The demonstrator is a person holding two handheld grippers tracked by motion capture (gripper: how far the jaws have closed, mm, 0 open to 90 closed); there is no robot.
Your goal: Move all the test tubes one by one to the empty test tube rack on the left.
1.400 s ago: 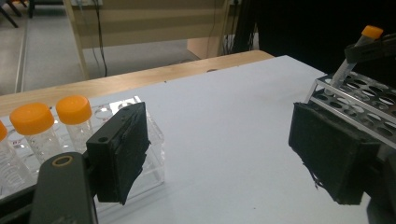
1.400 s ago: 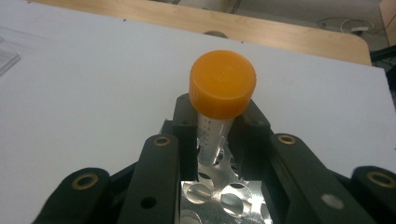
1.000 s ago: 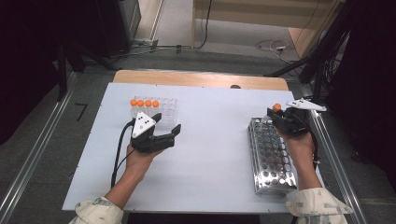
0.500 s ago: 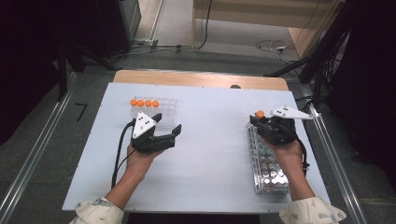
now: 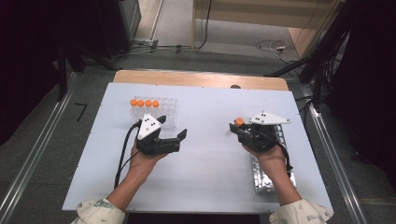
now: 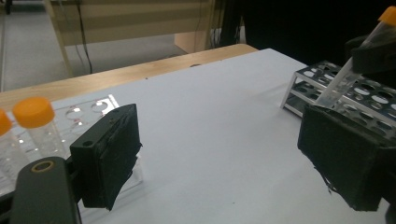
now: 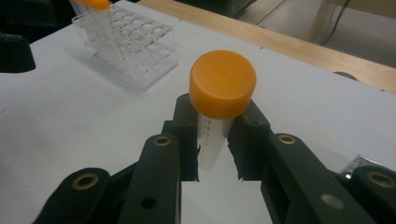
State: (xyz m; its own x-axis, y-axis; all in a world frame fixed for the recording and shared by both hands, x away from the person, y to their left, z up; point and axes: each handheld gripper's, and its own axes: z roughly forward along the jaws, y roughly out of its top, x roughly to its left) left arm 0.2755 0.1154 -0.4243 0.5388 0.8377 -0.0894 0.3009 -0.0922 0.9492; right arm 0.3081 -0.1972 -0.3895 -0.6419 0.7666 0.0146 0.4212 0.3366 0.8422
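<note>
The tube (image 7: 215, 122), clear plastic with an orange cap (image 7: 222, 82), is clamped between the two black jaws of the right gripper (image 5: 239, 127), which press on its body just below the cap; in the high view it sits at about four o'clock on the white table (image 5: 210, 186), held above the board at the near-left corner of the metal rack (image 5: 271, 177), which lies under the person's right hand (image 5: 268, 156). In the left gripper view the same tube (image 6: 355, 65) leans at a slant over the metal rack's (image 6: 322, 77) holed top. The left gripper (image 5: 180, 137) rests at about eight o'clock on the table, its jaws spread wide with nothing between them; they have just been opening further. Just beyond it, at about ten o'clock, stands a clear plastic rack (image 5: 159, 112) with four orange-capped tubes (image 5: 144, 103) in a row along its far left edge. In the right gripper view this clear rack (image 7: 135, 42) stands at eleven o'clock from the held tube, well apart from it. A strip of bare wood (image 5: 201, 79) runs along the table's far edge at twelve o'clock.
</note>
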